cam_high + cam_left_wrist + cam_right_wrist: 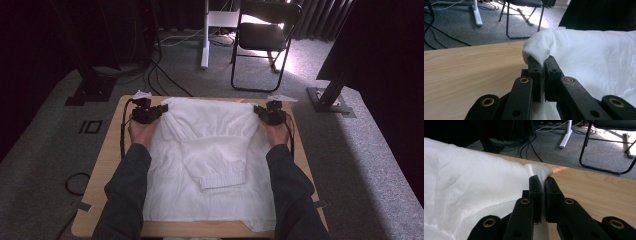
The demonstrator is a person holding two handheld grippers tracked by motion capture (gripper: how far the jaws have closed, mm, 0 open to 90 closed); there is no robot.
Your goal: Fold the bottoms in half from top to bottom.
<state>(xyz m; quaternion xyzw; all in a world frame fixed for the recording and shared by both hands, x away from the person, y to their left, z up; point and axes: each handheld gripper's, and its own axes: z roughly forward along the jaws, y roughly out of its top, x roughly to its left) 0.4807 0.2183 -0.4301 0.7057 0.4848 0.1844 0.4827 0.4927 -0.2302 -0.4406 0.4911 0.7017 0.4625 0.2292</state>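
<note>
1. Nearest the person, both grey sleeves reach forward over the white garment (205, 165), which lies spread across the wooden surface (107, 165), its near hem close to the front edge.
2. A sleeve with a ribbed cuff (222, 180) is folded over the middle of the garment; the high view shows this.
3. The left hand (141, 131) and right hand (276, 132) rest at the garment's far corners, forearms roughly parallel, wrists extended forward.
4. The left claw (161, 112) is clamped on the far left corner of the fabric. The left gripper view shows the cloth bunched above the jaws (536, 50), detail lost from above.
5. The right claw (258, 111) is clamped on the far right corner. The right gripper view shows a small fold of cloth (541, 172) pinched between the jaws.
6. Beyond the surface: grey carpet, black cables (165, 75), a folding chair (265, 37), a white stand leg (205, 35) and dark curtains. Nothing obstructs either claw.
</note>
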